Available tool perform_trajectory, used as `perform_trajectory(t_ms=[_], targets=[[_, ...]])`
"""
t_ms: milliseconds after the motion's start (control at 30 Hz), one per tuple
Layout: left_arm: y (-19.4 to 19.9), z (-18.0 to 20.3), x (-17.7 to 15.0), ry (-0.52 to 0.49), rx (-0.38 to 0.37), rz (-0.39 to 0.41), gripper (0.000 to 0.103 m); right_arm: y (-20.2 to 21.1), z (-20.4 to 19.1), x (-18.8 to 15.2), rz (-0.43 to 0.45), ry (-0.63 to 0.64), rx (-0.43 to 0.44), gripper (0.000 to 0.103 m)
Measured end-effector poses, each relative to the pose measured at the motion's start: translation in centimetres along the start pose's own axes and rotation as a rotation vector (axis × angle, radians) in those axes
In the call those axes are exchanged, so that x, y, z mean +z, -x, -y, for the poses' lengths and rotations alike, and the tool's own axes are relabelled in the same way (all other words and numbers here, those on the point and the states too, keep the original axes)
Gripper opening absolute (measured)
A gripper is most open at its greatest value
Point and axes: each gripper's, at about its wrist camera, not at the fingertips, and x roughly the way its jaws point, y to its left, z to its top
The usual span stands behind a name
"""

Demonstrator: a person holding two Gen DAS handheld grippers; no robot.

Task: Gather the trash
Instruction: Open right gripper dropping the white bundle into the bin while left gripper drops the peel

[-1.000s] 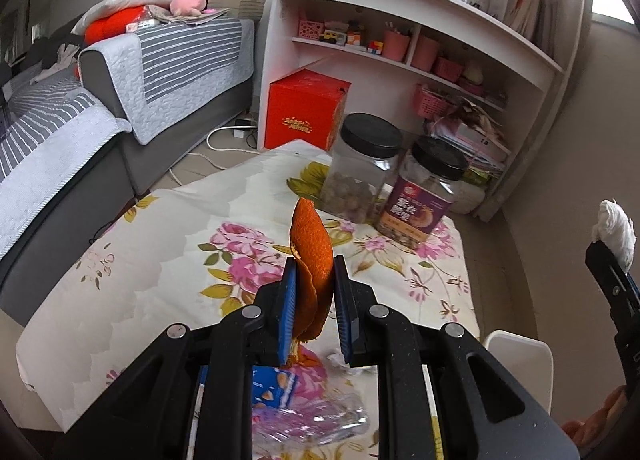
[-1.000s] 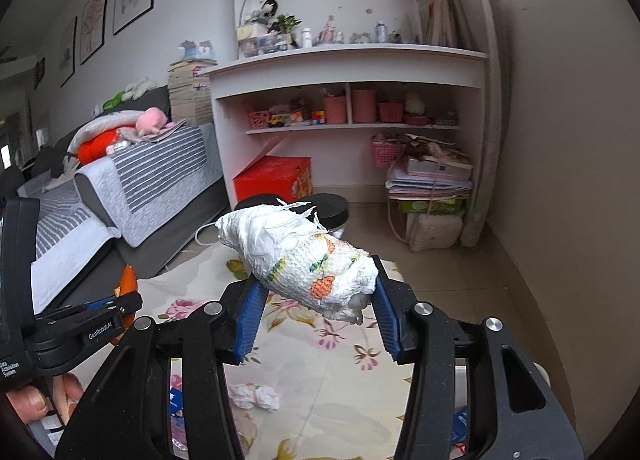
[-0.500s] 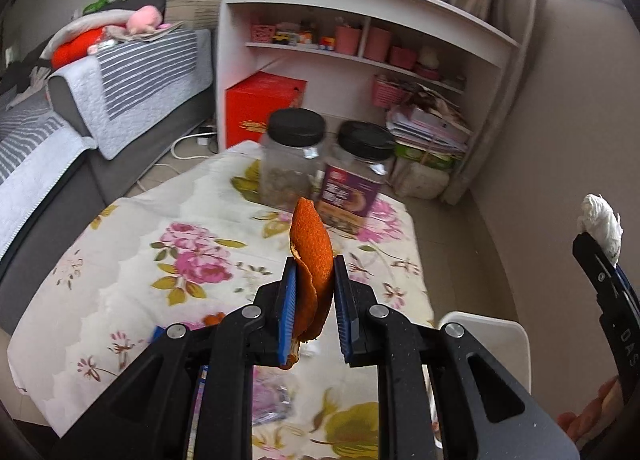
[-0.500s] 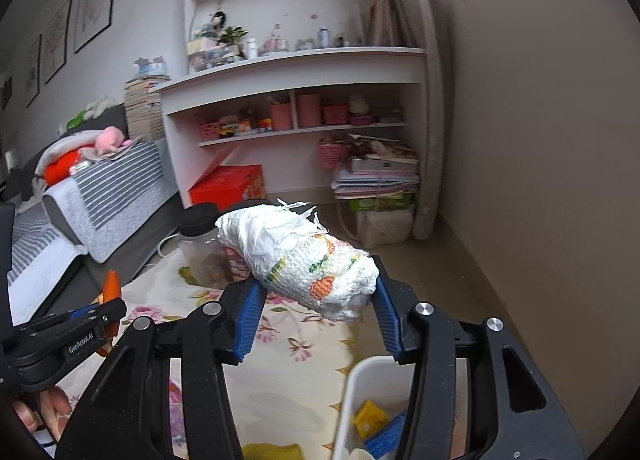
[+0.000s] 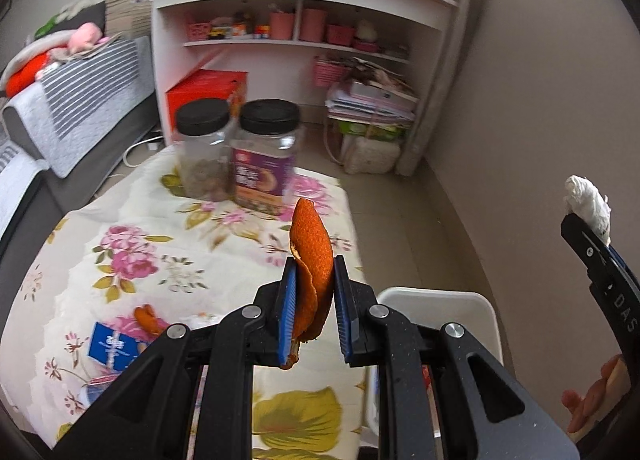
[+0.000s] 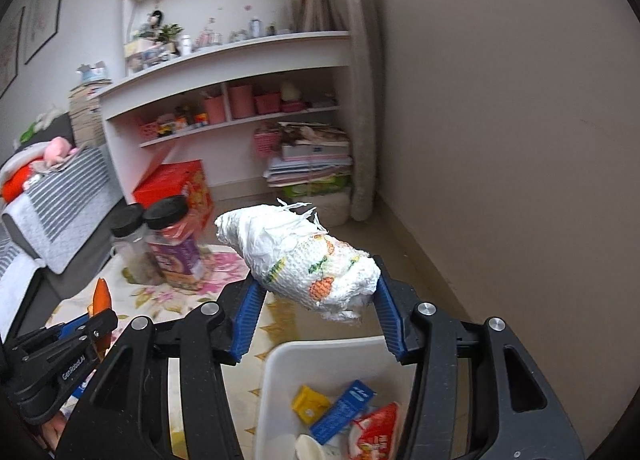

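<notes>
My left gripper is shut on a curled strip of orange peel, held upright over the right edge of the floral-cloth table. Just right of it is the rim of a white bin. My right gripper is shut on a crumpled white paper wad with orange print, hanging above the bin. That bin holds a yellow packet, a blue box and a red wrapper. A blue packet and a second peel piece lie on the cloth.
Two black-lidded jars stand at the table's far end. Beyond them are a red box and white shelves. A grey sofa runs along the left, and a beige wall rises close on the right.
Both grippers have swung right across the table, each keeping its load. The white bin has come into view, now below the right gripper and beside the left one.
</notes>
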Motion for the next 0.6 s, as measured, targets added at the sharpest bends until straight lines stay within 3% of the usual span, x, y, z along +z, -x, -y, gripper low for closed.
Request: perform_trajectory(t_ms=[200, 267, 333, 600], targets=[[-0.7, 3.4, 0.0, -0.048, -0.041, -0.01, 0.018, -0.7, 2.4, -0.2, -0.051, -0.016, -0.053, 0.053], [-0.9, 4.3, 0.0, -0.057, -0.053, -0.016, 0.018, -0.8, 3.1, -0.3, -0.055, -0.025, -0.073, 0.06], [-1.2, 5.2, 0.1, -0.07, -0.068, -0.023, 0.018, -0.6, 3.9, -0.2, -0.038, -0.044, -0.102, 0.077], [-1.9, 8.2, -0.3, -0.116, -0.107, -0.041, 0.018, 0.1, 7.2, 0.5, -0.009, -0.136, -0.179, 0.08]])
